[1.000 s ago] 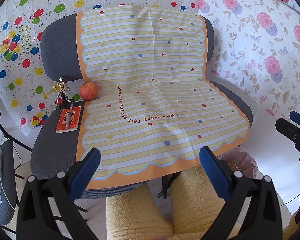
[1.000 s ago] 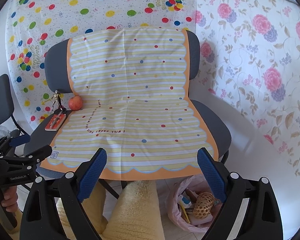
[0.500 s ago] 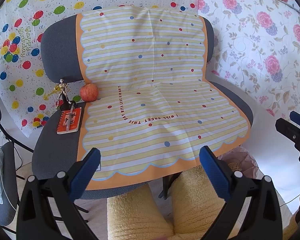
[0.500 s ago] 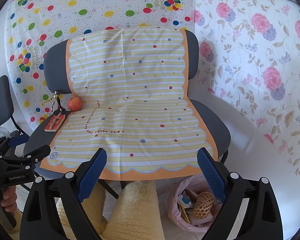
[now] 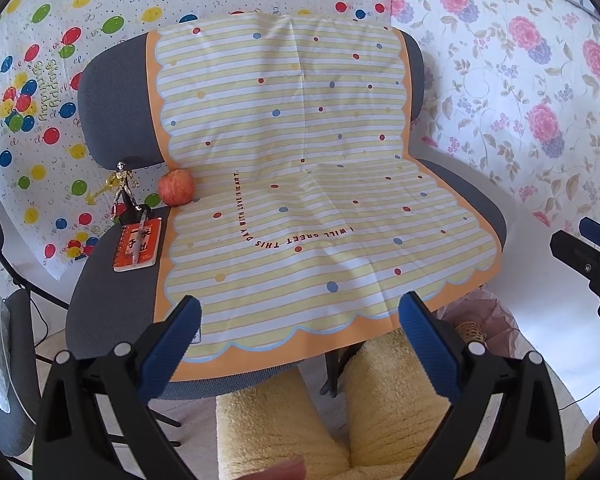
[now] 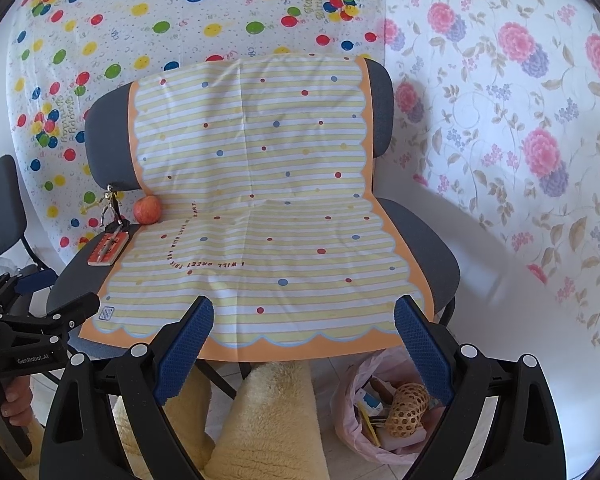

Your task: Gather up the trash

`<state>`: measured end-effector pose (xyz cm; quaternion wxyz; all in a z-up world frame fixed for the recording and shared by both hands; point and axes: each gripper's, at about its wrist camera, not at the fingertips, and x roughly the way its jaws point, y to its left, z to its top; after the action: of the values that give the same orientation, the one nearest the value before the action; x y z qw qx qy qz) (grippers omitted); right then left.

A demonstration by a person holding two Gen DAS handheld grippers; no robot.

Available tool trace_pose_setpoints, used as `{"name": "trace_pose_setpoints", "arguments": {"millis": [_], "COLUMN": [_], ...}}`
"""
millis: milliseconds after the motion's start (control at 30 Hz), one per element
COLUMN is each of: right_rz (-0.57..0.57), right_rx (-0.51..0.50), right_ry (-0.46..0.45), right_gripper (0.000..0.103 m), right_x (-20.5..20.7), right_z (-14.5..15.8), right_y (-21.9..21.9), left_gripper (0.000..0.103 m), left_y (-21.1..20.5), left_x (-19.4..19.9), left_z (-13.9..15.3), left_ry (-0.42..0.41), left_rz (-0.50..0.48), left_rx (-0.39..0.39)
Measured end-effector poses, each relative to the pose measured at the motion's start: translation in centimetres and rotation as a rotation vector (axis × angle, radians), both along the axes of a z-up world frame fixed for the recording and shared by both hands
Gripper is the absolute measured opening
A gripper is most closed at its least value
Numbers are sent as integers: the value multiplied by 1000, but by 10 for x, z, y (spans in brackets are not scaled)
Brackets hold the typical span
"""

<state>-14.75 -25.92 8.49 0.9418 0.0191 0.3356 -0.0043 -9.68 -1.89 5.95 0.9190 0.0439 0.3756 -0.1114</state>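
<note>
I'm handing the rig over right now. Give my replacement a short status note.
Left gripper: open, empty, facing the chair seat.
Right gripper: open, empty, same aim.
Pink trash bag sits on the floor under the seat's right front, already holding a woven ball and scraps.
On the seat's left edge: apple, figurine, red notepad with pen. The striped cloth holds nothing else.
No loose trash is in view; check before grabbing these.

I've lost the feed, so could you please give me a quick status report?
Both tongs, left and right, open and empty. Pink trash bag on floor under chair. Nothing in the way.
</note>
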Motion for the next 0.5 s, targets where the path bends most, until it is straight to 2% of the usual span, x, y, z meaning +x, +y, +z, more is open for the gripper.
{"name": "trace_pose_setpoints", "arguments": {"millis": [500], "right_rz": [-3], "right_rx": [3], "right_ry": [3], "right_gripper": [91], "right_x": [-2], "right_z": [-5], "right_y": [-3], "left_gripper": [96], "left_y": [1], "left_x": [-1], "left_z": [-2], "left_ry": [8], "left_rz": [-3], "left_rx": [3]}}
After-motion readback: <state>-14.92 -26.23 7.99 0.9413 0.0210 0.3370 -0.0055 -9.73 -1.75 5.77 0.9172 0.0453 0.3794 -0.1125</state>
